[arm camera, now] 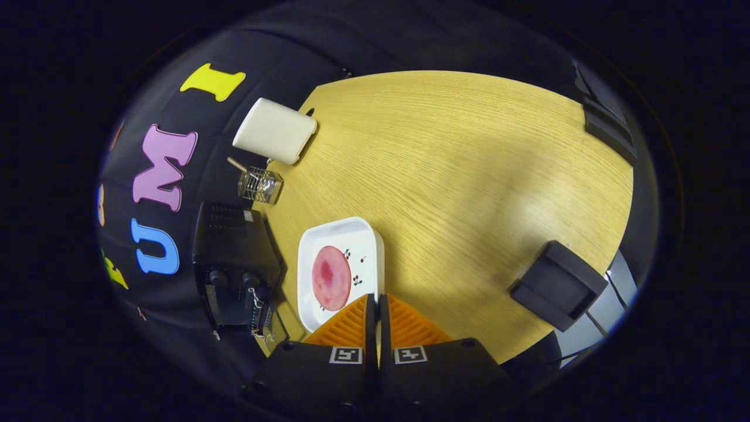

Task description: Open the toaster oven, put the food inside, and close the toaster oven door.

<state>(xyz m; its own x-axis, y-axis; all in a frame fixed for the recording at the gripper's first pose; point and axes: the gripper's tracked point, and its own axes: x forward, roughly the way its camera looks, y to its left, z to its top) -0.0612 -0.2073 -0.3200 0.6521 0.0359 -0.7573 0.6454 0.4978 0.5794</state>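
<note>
The gripper (376, 299) has its two fingers closed together with nothing between them, above the wooden table (469, 176). Just ahead of the fingertips lies the white plate (363, 240) with a round pink slice of food (331, 278). Beside the plate stands the black toaster oven (234, 264), its glass door hanging open.

A light wood-grain table (469, 176) is seen from above. Along its booth-wall edge are set a cream rounded box (275, 130), a small clear glass container (260, 185) and a black toaster oven (237, 266). A white square plate (369, 240) carrying a pink round food slice (331, 278) is placed just beside the oven, and a black box (558, 285) sits well apart on the opposite side.

The gripper (376, 305) hangs over the plate's near edge, fingers pressed together with nothing between them.
</note>
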